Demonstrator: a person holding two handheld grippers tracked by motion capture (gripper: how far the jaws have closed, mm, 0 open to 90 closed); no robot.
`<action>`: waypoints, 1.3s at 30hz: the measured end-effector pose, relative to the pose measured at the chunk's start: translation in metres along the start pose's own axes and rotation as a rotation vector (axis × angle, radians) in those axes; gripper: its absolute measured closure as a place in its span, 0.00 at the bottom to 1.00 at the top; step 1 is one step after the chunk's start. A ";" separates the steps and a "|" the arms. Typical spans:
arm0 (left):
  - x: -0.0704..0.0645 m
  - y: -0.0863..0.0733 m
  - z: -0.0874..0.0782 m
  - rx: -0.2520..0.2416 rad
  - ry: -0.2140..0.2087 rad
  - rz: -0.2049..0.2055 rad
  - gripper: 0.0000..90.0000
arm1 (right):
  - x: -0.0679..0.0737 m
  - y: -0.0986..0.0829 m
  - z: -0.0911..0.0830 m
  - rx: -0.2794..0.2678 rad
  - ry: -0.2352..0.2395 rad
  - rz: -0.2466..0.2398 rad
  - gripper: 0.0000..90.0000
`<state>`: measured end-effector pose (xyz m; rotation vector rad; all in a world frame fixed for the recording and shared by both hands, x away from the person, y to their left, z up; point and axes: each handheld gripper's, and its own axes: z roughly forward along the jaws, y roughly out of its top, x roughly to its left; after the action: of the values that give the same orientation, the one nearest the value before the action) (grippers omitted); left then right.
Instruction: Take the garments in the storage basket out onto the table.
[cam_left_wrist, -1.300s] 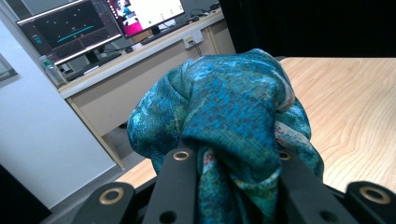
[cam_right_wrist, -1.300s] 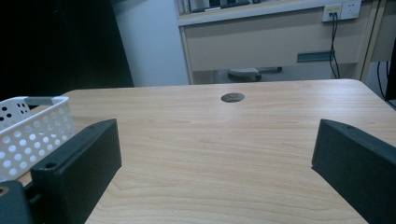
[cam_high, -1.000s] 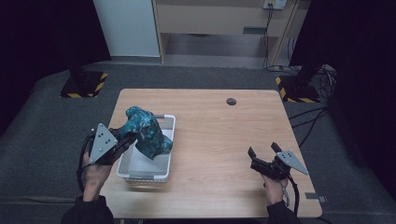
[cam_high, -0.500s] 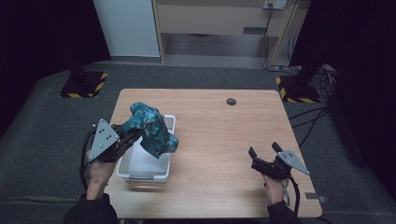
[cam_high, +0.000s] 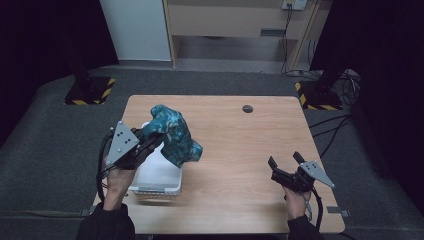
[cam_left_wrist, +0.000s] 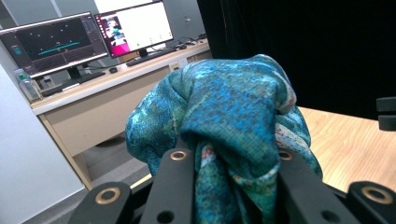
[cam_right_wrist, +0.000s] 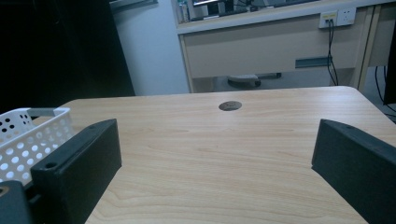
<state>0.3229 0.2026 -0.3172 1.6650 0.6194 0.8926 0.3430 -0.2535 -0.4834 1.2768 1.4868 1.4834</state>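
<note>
A crumpled teal patterned cloth hangs in the air over the right half of a white perforated basket on the wooden table. My left gripper is shut on the cloth's left side. In the left gripper view the cloth bulges up between the two black jaws of my left gripper. My right gripper stands open above the table's right front, holding nothing. In the right gripper view its jaws stand wide apart around my right gripper, with the basket at far left.
A small dark round disc lies near the table's far edge, also the disc ahead of the right jaws. Beyond the table stand a pale desk and striped floor bases. Monitors sit on a bench.
My left gripper has lifted the cloth higher and carried it to the right, out over the basket's right edge. The right gripper has stayed put.
</note>
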 end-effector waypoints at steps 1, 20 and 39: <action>-0.002 0.001 0.002 -0.002 0.001 -0.006 0.87 | -0.001 0.000 0.000 0.000 -0.001 0.004 0.02; -0.039 0.008 0.039 -0.048 -0.006 -0.064 0.87 | -0.011 0.000 -0.003 -0.002 -0.027 0.020 0.02; -0.062 0.013 0.067 -0.083 0.006 -0.116 0.86 | -0.015 0.001 -0.006 -0.012 -0.029 0.029 0.02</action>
<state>0.3411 0.1128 -0.3277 1.5369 0.6676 0.8292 0.3416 -0.2694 -0.4837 1.3123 1.4448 1.4837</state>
